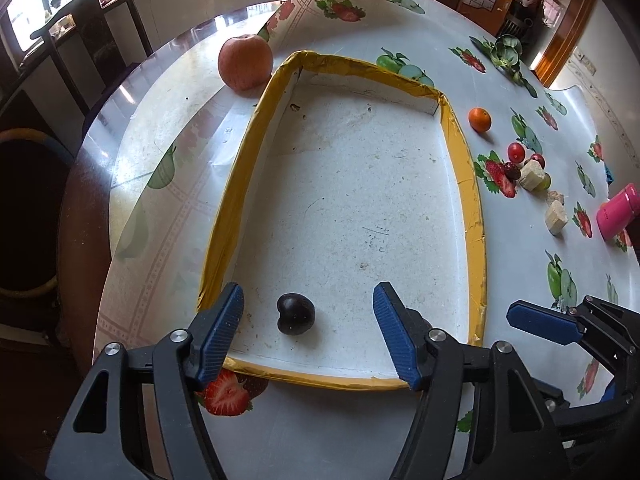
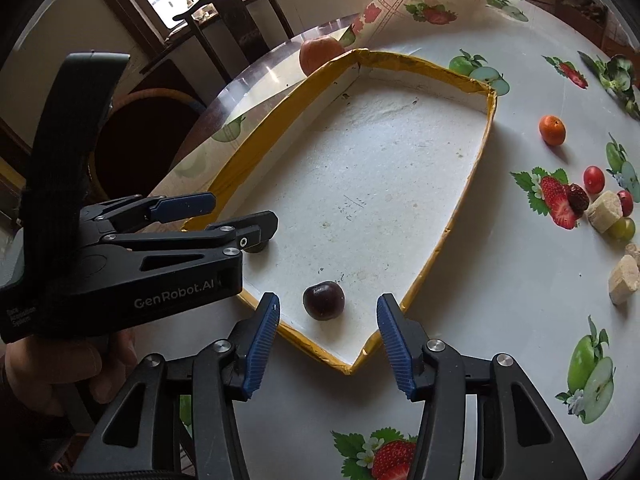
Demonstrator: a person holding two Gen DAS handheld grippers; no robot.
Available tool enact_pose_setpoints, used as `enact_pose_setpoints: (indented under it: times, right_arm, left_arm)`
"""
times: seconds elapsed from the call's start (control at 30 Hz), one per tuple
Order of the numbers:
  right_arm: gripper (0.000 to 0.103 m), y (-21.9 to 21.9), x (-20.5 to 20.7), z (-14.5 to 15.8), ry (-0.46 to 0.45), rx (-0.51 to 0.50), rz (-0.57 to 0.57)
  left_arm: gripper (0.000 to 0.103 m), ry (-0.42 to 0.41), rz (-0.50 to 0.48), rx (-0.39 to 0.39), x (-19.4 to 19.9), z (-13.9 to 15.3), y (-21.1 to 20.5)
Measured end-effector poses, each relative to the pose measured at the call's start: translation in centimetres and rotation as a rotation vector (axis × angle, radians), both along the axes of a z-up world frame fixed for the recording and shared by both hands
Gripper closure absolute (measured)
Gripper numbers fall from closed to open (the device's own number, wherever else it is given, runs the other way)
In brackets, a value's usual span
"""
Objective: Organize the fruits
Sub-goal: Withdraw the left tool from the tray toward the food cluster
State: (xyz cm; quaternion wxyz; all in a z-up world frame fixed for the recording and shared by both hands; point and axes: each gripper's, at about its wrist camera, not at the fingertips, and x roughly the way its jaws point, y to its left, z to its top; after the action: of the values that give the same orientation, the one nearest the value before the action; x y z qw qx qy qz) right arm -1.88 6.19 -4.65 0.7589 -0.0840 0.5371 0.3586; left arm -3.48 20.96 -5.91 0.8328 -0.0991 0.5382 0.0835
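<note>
A shallow white tray with a yellow rim (image 1: 468, 208) (image 2: 472, 184) lies on the fruit-print tablecloth. A dark cherry (image 1: 295, 313) (image 2: 323, 300) lies in its near end. My left gripper (image 1: 308, 328) is open, its fingers on either side of the cherry without touching it. My right gripper (image 2: 328, 336) is open and empty, just before the tray's near corner, with the cherry between its tips. The left gripper (image 2: 224, 216) also shows in the right wrist view, over the tray's left edge. An apple (image 1: 245, 62) sits beyond the tray's far left corner.
Right of the tray lie a small orange (image 1: 479, 119) (image 2: 552, 130), red cherry tomatoes (image 1: 516, 152) (image 2: 593, 179), a green grape (image 2: 624, 228), beige cubes (image 1: 532, 175) (image 2: 622, 282) and a pink bottle (image 1: 618, 216). A green leafy sprig (image 1: 505, 51) lies far right. Dark chairs (image 1: 86, 36) stand behind the table.
</note>
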Motion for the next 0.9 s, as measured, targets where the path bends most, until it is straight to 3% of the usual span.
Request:
enact_pose_setpoints:
  times: [0.2,0.9]
  right_arm:
    - [0.051,-4.3,-0.6,1.9,-0.017,0.034,-0.087]
    - [0.051,-15.6,1.2,1.1,-0.021,0.023,-0.332]
  left_arm:
    - [0.037,-0.018,-0.036,-0.002,-0.1,1.1,-2.2]
    - [0.037,-0.044,-0.153,-0.04,0.9,2.7,-9.4]
